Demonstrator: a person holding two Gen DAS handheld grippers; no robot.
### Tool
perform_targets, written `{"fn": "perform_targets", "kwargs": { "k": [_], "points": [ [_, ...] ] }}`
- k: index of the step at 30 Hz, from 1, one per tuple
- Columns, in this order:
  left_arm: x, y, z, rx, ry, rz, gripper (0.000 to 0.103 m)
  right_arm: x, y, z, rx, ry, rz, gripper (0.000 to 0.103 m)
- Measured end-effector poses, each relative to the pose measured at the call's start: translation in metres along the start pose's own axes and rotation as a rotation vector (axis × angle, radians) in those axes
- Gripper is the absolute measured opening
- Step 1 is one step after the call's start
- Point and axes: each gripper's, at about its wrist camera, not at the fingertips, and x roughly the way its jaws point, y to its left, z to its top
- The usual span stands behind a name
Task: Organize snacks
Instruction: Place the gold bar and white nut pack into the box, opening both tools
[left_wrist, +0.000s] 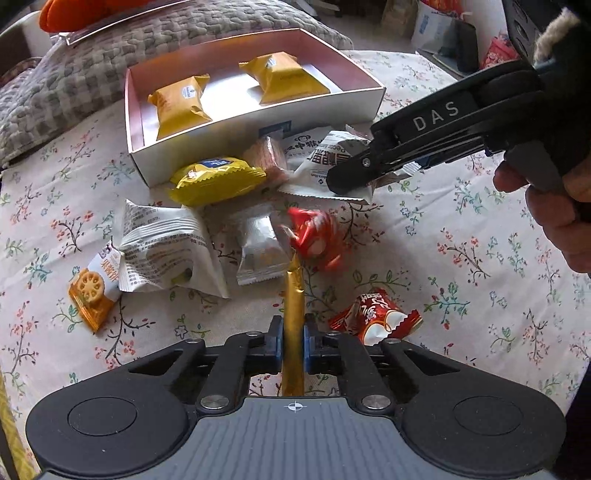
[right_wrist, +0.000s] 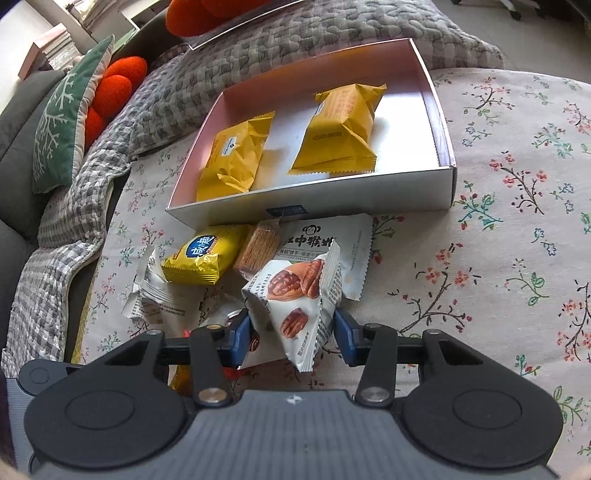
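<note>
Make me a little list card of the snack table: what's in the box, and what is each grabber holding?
box: open, two yellow packets inside
left gripper: shut on a thin gold stick
right gripper: shut on a white pecan packet
loose snacks: small yellow packet, red candies, white packets, on the flowered cloth

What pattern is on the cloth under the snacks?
The tablecloth is cream with small red, blue and green flower sprigs, clearest in the right wrist view.
</note>
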Motion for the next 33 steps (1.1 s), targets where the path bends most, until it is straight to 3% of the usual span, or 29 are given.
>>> {"fn": "perform_targets", "kwargs": {
  "k": [16, 24, 33],
  "points": [
    [-0.026, 0.013, 0.007, -0.105, -0.068, -0.031, 0.008, -0.023, 0.002, 0.004, 0.014, -0.048, 0.01, 0.043],
    [-0.031, 0.019, 0.019, -0.147, -0.093, -0.009, 0.008, -0.039, -0.001, 0.012, 0.031, -0.1, 0.032, 0.043],
    [-0.031, 0.025, 0.06, -0.192, -0.13, 0.018, 0.008, -0.045, -0.019, 0.034, 0.067, -0.169, -0.052, 0.043]
  ]
}}
